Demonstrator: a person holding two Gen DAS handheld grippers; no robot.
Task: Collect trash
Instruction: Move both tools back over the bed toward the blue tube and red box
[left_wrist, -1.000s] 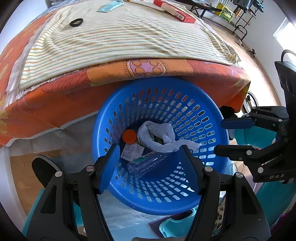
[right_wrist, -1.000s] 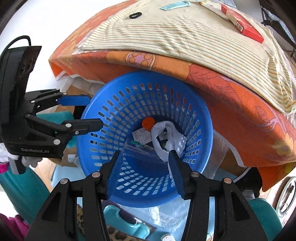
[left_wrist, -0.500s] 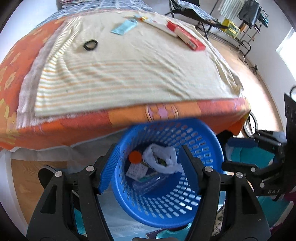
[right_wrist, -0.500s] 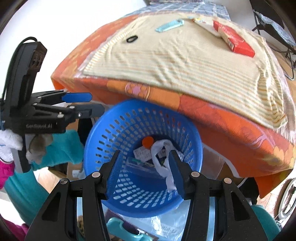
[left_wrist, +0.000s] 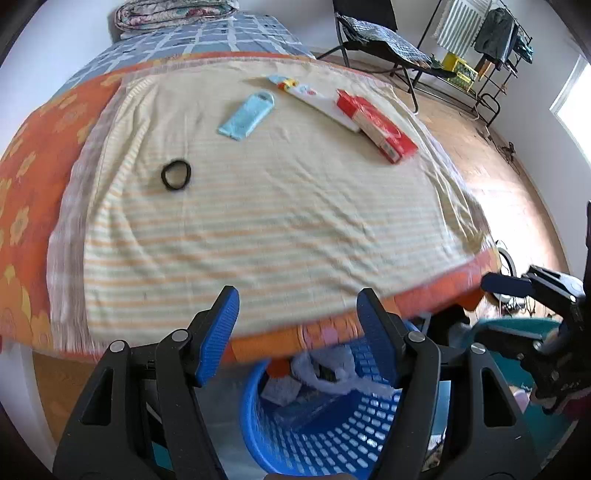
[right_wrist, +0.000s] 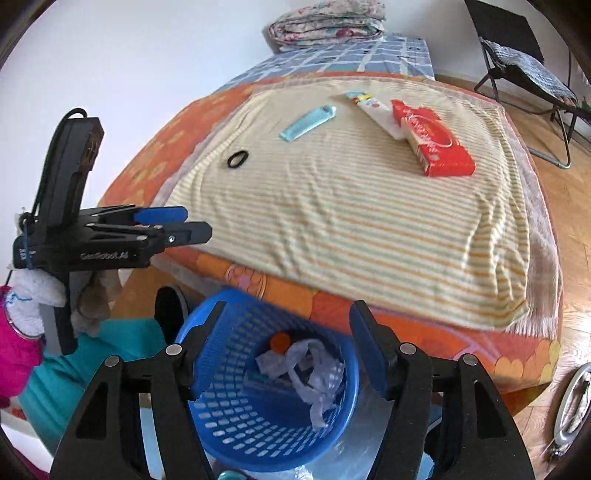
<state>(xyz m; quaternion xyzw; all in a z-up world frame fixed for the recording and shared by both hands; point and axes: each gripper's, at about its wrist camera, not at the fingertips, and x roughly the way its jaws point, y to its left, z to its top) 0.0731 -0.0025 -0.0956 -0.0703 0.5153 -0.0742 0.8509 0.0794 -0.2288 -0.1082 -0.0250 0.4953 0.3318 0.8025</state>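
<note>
Left wrist view: the left tongs (left_wrist: 297, 332), wide and empty, have risen from the blue perforated plastic basket (left_wrist: 325, 432) toward the bed's striped cream sheet (left_wrist: 258, 206).

Right wrist view: the right tongs (right_wrist: 284, 345), wide and empty too, have lifted likewise; the red cardboard box (right_wrist: 430, 138) and pale blue wrapper (right_wrist: 308, 122) remain uncollected, probably next.
</note>
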